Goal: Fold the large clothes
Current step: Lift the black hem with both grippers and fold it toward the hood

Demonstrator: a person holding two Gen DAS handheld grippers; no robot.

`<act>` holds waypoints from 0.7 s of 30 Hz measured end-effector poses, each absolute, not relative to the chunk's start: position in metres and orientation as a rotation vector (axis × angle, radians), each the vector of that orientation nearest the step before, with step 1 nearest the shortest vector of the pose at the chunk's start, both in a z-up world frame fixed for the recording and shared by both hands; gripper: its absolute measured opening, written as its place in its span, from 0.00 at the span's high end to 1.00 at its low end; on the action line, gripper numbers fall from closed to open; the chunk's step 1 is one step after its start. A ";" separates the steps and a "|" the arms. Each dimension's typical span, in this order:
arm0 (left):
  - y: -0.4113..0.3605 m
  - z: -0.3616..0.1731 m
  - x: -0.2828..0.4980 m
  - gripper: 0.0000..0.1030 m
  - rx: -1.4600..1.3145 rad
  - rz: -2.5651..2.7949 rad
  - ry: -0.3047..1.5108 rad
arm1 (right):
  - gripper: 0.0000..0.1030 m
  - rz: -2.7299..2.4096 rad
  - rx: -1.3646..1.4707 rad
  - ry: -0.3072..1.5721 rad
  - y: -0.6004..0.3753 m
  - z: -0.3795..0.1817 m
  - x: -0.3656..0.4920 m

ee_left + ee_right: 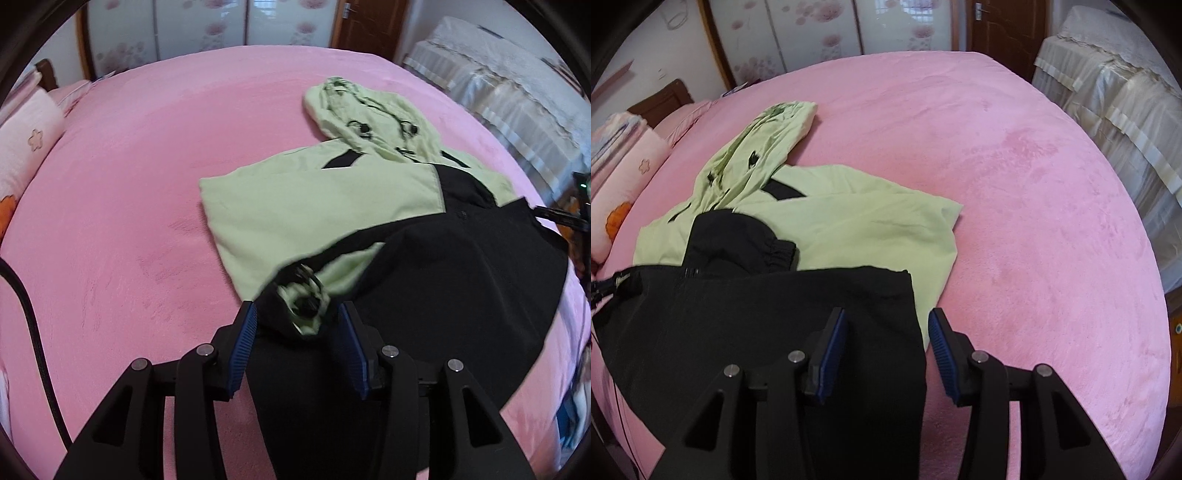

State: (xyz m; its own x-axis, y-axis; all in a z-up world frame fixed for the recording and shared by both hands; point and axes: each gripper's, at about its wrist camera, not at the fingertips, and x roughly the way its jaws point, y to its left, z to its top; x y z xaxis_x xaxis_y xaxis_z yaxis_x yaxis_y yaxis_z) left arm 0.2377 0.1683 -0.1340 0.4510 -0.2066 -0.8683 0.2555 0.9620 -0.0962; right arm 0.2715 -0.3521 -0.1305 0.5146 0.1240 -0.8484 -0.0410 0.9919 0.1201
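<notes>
**Green and black jacket lies on the pink bed, both claws parted above its black hem**

A hooded jacket lies spread on a bed covered with a pink blanket. Its upper part and hood are light green, and its lower part is black. The hood points toward the far side of the bed, where a wardrobe with a flower pattern stands. In the right wrist view a black sleeve with an elastic cuff lies folded over the green body of the jacket.

The left claw hangs above the near black part of the jacket. Its two blue pads stand apart. Between them there is a blurred bunch of green and black cloth, but the pads do not press on it as far as the picture shows.

The right claw hangs above the right edge of the black hem. Its jaws are also partly open. The edge of the black cloth passes between the pads, beside the left one, and the right pad is over the pink blanket, clear of the cloth.

A pink pillow with a flower lies at the left side of the bed. Furniture under a pale cover stands at the right of the bed.
</notes>
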 end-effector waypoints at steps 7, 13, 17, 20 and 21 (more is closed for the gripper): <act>0.169 -0.130 0.230 0.51 0.103 -0.313 1.072 | 0.55 0.130 0.097 1.055 -0.352 -0.144 0.271; 0.168 -0.157 0.256 0.51 0.108 -0.240 1.149 | 0.55 0.132 0.158 1.083 -0.359 -0.152 0.281; 0.169 -0.174 0.274 0.51 0.091 -0.212 1.187 | 0.55 0.132 0.158 1.092 -0.360 -0.153 0.288; 0.170 -0.184 0.282 0.51 0.074 -0.207 1.209 | 0.54 0.129 0.151 1.103 -0.360 -0.155 0.296; 0.171 -0.185 0.283 0.51 0.065 -0.208 1.205 | 0.53 0.127 0.155 1.109 -0.360 -0.156 0.299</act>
